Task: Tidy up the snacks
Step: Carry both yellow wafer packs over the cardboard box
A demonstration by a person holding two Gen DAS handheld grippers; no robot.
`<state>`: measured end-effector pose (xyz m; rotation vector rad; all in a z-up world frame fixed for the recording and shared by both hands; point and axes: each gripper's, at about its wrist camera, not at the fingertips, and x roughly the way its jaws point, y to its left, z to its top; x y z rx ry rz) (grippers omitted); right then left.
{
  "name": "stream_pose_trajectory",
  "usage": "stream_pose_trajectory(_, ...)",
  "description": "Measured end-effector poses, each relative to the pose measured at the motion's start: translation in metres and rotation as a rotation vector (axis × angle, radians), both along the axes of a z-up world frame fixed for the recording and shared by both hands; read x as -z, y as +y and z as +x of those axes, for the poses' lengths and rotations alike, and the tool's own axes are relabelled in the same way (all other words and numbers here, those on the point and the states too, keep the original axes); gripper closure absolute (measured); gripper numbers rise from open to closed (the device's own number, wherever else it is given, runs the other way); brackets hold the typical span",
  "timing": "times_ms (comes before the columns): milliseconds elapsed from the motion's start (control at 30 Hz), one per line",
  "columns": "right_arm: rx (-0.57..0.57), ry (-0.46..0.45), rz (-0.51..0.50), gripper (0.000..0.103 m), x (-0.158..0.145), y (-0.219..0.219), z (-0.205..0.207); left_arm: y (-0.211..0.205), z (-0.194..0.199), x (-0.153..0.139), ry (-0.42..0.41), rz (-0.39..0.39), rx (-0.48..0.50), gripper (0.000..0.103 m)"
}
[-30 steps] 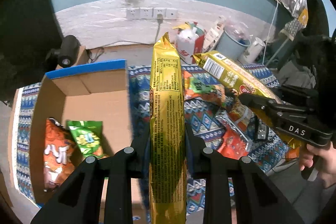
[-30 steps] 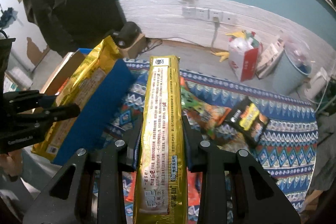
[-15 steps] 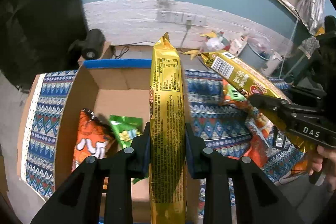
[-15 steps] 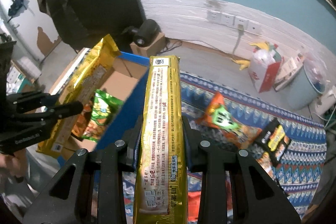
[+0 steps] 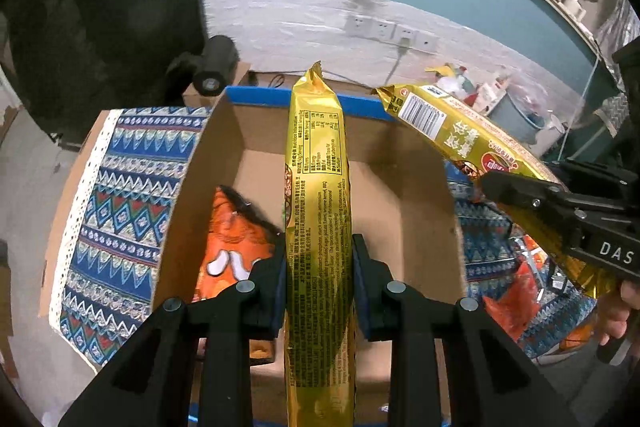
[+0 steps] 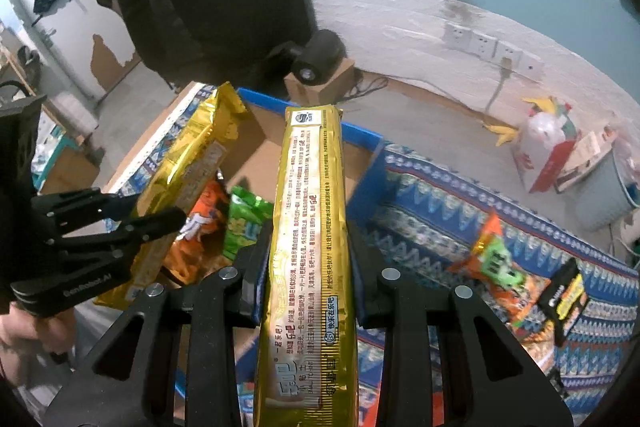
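**Two gold packets on their way to the snack box**

The left gripper [image 5: 319, 267] is clamped tight on a long gold snack packet [image 5: 316, 163], which juts forward from its jaws over the open cardboard box [image 5: 404, 211]; below and to the left of those jaws lie an orange bag [image 5: 232, 243] and, seen from the right wrist camera, a green bag [image 6: 246, 223]. The right gripper [image 6: 306, 259] is likewise closed hard on a second gold packet [image 6: 310, 187], whose far end reaches the box's blue-edged rim, with more snacks on the patterned cloth [image 6: 432, 223] to its right. To do the drop well, each packet probably wants lowering flat into the bare floor right of the bags, one at a time, jaws opening only once the packet clears the wall.
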<state>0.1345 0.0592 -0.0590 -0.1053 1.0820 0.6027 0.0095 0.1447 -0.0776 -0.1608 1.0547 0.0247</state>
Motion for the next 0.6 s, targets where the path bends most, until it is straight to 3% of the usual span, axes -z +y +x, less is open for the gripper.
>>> stream_pose_trajectory(400, -0.040, 0.043, -0.015, 0.073, 0.016, 0.052, 0.008, 0.025, 0.011, 0.030, 0.073, 0.026, -0.043, 0.075)
stream_pose_trajectory(600, -0.049, 0.071, -0.032, 0.073, 0.029, 0.064, 0.011, 0.033, 0.006, 0.024, 0.073, 0.022, -0.068, 0.074)
